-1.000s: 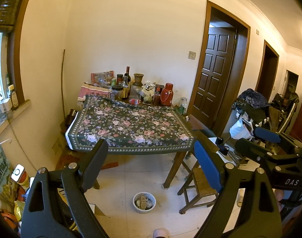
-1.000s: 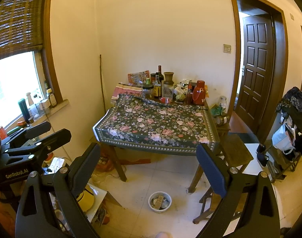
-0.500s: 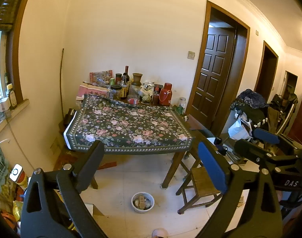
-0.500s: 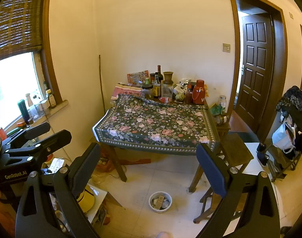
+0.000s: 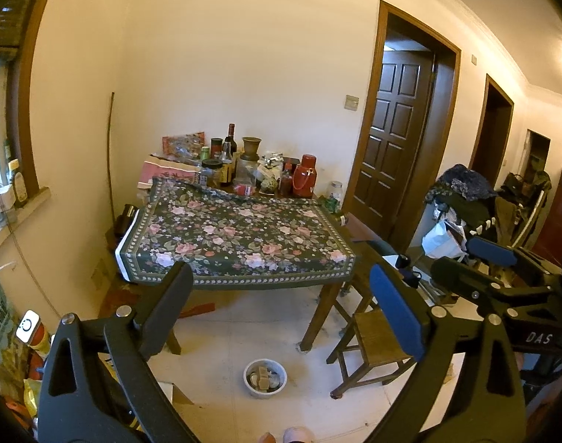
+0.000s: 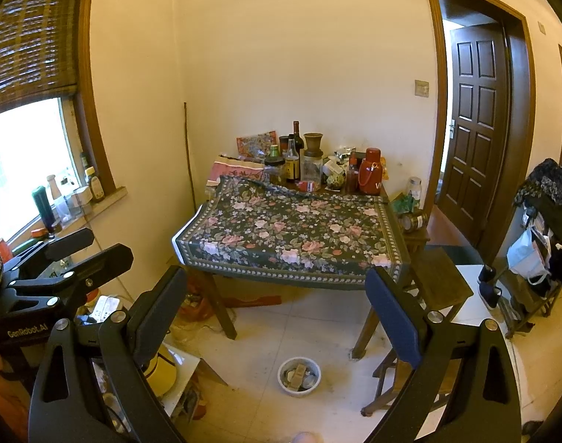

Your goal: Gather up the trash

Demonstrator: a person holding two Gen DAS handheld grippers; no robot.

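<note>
In a cluttered dining room, 2 handheld grippers hang wide open and empty, well back from the wooden table draped in a dark floral cloth (image 5: 236,236). Over the last second both cameras have drifted only slightly, the table sliding a little in the left wrist view and scarcely at all in the right; neither gripper has closed on anything, so no trash is in hand.

Left to right: the left gripper (image 5: 277,302), its 2 fingers splayed, frames the cloth's near edge, with 1 small white bowl of scraps (image 5: 265,377) on the tiled floor below and between its fingertips. That bowl is the likeliest trash in sight, though its contents are too small to name. Beyond the right fingertip stands 1 low wooden stool (image 5: 377,347). The right gripper (image 6: 277,302), equally spread with nothing between its fingers, shows the same bowl (image 6: 299,375) below its gap.

Far beyond the fingertips, 1 red thermos flask (image 6: 370,171) stands at the table's back edge among bottles and jars too crowded to count.
</note>
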